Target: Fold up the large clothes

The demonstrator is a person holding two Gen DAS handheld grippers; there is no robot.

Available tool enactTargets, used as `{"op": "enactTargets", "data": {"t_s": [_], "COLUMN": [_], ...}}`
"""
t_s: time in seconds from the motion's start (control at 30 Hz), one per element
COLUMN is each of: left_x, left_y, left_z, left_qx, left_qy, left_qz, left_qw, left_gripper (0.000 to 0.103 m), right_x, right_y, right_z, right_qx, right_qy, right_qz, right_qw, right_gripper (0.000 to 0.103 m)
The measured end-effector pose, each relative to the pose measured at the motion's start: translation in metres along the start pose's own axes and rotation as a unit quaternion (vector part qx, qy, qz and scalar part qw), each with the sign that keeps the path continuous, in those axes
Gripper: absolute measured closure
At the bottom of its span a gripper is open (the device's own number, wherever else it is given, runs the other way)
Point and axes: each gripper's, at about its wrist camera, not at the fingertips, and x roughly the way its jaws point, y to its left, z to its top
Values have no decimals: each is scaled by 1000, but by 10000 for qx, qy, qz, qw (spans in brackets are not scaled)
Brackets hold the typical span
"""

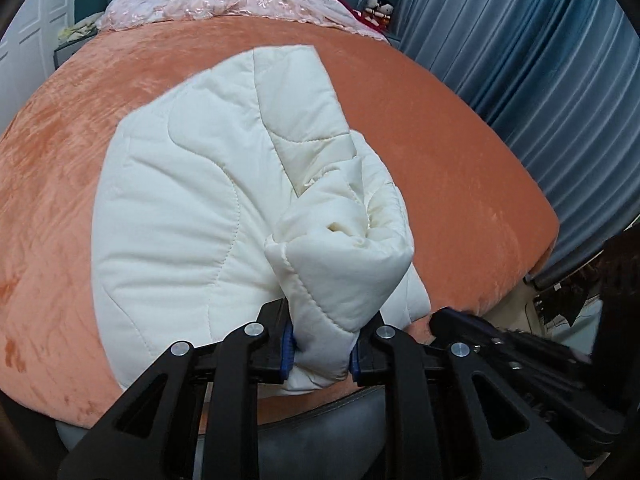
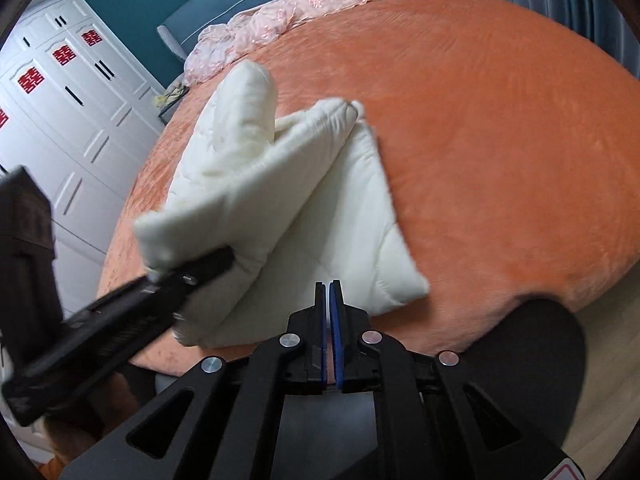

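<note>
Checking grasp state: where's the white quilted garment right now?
The white quilted garment lies on the orange bedspread near its front edge; the left tongs clamp a bunched fold of it, and the right tongs, shut and empty, sit beside it.

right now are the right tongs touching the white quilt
Apart. The right wrist view shows the right tongs shut on nothing, hovering just short of the white quilt; only the left tongs clamp it.

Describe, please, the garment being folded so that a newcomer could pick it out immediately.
Start from the big orange bed. Near its closer edge lies a cream quilted coat, one bunched fold clamped in the left tongs. Unlike the pink embroidered cover heaped at the headboard end, it is plain, puffy and wavy-stitched.
</note>
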Motion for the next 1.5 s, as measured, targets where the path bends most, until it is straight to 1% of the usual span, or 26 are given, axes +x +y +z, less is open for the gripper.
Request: {"op": "enactTargets", "data": {"t_s": [0.1,0.17,0.2,0.23,0.27,0.3,0.33,0.37,0.43,0.5,0.53,0.6,0.63,0.67,0.7,0.73,0.8,0.83,0.9,0.93,0.97,1.07,1.17,1.37,1.5], "left_x": [-1,-14,-26,-36,-48,-60,-72,-82,-91,-90,-86,-77,-72,-67,-62,-60,-55,-57,-57,-55,-52,-38,-25,-7,2], "left_y": [-4,-3,-2,3,10,18,28,38,60,81,91,105,107,109,109,110,107,105,99,96,93,85,78,76,74], "left_z": [-5,-6,-6,-7,-9,-10,-10,-11,-14,-17,-20,-27,-30,-33,-35,-39,-41,-42,-42,-40,-39,-35,-34,-36,-39], "left_qx": [45,78,58,14,-60,-177,-310,-420,-610,-821,-958,-1154,-1187,-1175,-1157,-1144,-1096,-1085,-1043,-1002,-956,-886,-848,-834,-682], "left_qy": [9,-91,-187,-263,-345,-435,-530,-613,-645,-617,-525,-355,-298,-230,-160,-109,-43,-44,-61,-50,-40,67,175,377,451], "left_qz": [77,30,-43,-119,-217,-294,-279,-200,108,389,503,546,607,628,643,665,628,607,504,472,446,404,426,609,799], "left_qw": [10000,9999,9998,9996,9992,9985,9977,9970,9960,9940,9927,9912,9906,9908,9911,9911,9920,9922,9932,9938,9944,9952,9953,9939,9934], "left_gripper": [79,67,63,56,46,42,38,37,37,37,37,37,37,37,37,38,38,38,38,38,38,38,38,37,36], "right_x": [-12,-18,-23,-29,-31,-33,-36,-36,-31,-18,-9,2,9,16,20,21,5,-3,-26,-31,-33,-18,3,36,51], "right_y": [5,7,11,8,13,16,22,29,40,50,55,66,70,72,71,68,62,58,52,49,41,7,-17,-38,-46], "right_z": [3,11,13,16,21,28,32,37,47,57,61,65,67,68,70,73,76,74,70,67,64,56,40,24,18], "right_qx": [-160,-224,-259,-292,-327,-384,-453,-502,-533,-548,-584,-623,-598,-535,-440,-327,-158,-162,-344,-391,-380,-90,14,50,168], "right_qy": [-126,-232,-304,-383,-494,-638,-715,-739,-728,-586,-491,-248,-135,-26,64,112,-71,-223,-633,-746,-757,-445,-201,18,83], "right_qz": [-67,18,82,134,189,273,368,454,631,760,773,638,572,473,423,396,687,730,454,296,170,-41,-316,-488,-472], "right_qw": [9998,9995,9992,9987,9981,9968,9957,9950,9939,9939,9941,9957,9965,9974,9981,9986,9975,9969,9964,9960,9963,9990,9993,9988,9987], "right_gripper": [93,91,75,56,48,45,45,45,43,41,41,41,44,50,76,81,86,87,87,87,87,87,87,86,85]}}
